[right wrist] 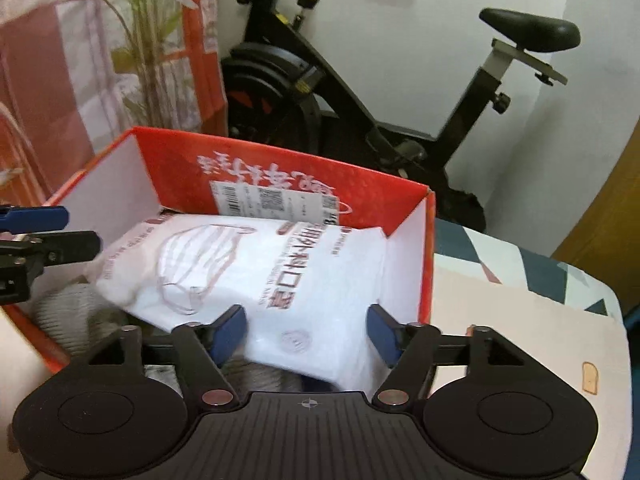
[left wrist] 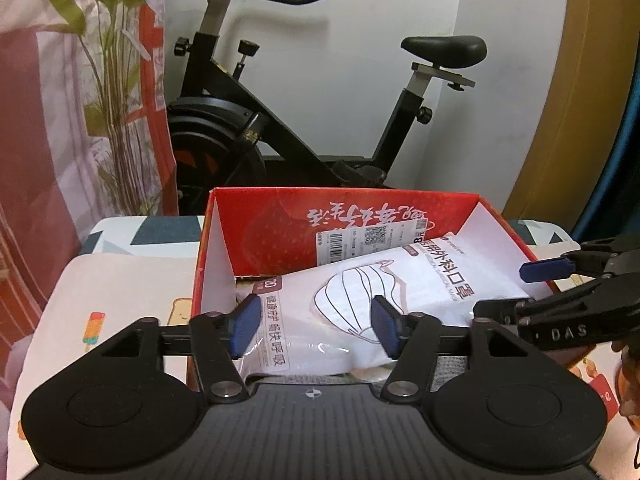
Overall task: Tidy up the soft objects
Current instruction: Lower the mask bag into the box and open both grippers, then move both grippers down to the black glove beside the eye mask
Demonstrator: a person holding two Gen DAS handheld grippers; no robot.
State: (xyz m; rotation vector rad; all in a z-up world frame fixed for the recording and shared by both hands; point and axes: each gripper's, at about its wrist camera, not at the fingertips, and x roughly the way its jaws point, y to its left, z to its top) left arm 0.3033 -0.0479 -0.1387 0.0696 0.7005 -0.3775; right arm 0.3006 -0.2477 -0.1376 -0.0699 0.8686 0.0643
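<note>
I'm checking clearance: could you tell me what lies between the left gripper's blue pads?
The white mask pack, lying in the red box; left wrist view shows it, pads apart.

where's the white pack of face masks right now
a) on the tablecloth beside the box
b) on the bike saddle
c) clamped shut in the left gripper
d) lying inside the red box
d: the white mask pack lies tilted inside the red box, and both the left gripper and the right gripper stand open around it.
</note>
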